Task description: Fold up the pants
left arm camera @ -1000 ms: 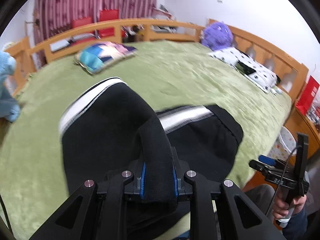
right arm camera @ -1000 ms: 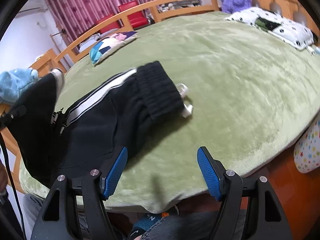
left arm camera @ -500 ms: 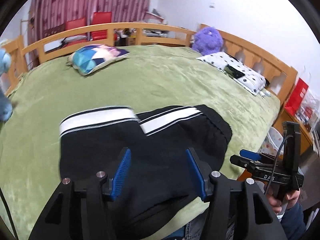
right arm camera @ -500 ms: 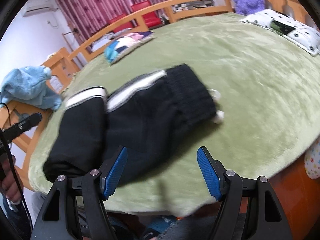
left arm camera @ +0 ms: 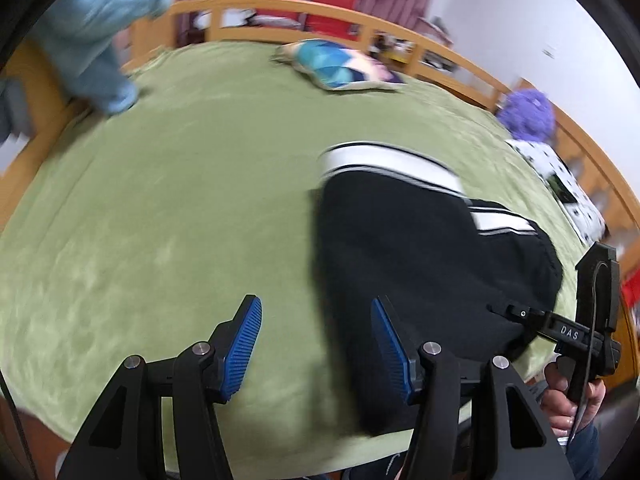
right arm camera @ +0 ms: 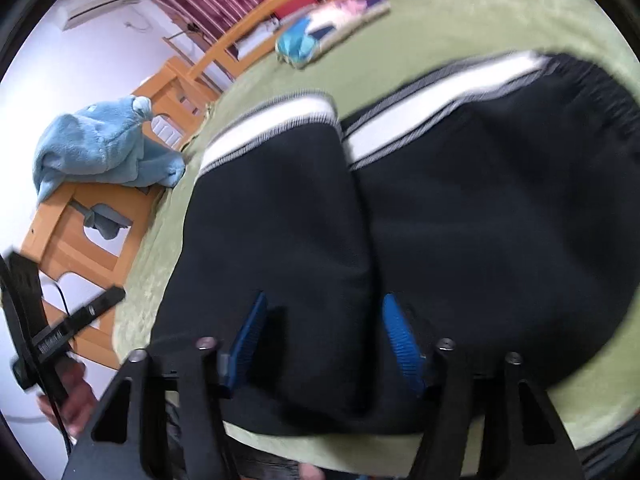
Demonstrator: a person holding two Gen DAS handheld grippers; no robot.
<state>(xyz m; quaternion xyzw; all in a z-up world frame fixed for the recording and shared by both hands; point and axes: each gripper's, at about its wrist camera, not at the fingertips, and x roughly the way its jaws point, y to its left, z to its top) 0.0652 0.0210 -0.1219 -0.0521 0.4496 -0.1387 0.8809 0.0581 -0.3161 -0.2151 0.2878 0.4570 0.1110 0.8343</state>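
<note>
From the camera on my left hand, I look down past my left gripper [left arm camera: 316, 344] onto a bed [left arm camera: 168, 208] covered in green plush. Its two blue fingers [left arm camera: 243, 347] stand about half open with nothing between them; only bare green cover shows in the gap. The one pair of black pants [left arm camera: 408, 256] lies folded on the bed to the right of this gripper, near the bed's front edge, with two white side stripes showing at its far end. My right fingertip sits in front of the dark cloth's edge, but I see no grip on it. Beyond the pants I count one patterned pillow [left arm camera: 340, 66], one purple plush toy [left arm camera: 528, 114], one dotted pillow [left arm camera: 560, 178] and one blue garment [left arm camera: 100, 40] draped over the wooden bed rail. My other hand holds the second tool at the far right.

From the camera on my right hand, my right gripper [right arm camera: 324, 344] hovers low over the pants, pointing at the seam where the two folded halves meet. Its fingers have just closed in to about half open, and they pinch nothing. I judge both hands are off the cloth because this fold is laid down, and this gripper is placed to start the next one.
</note>
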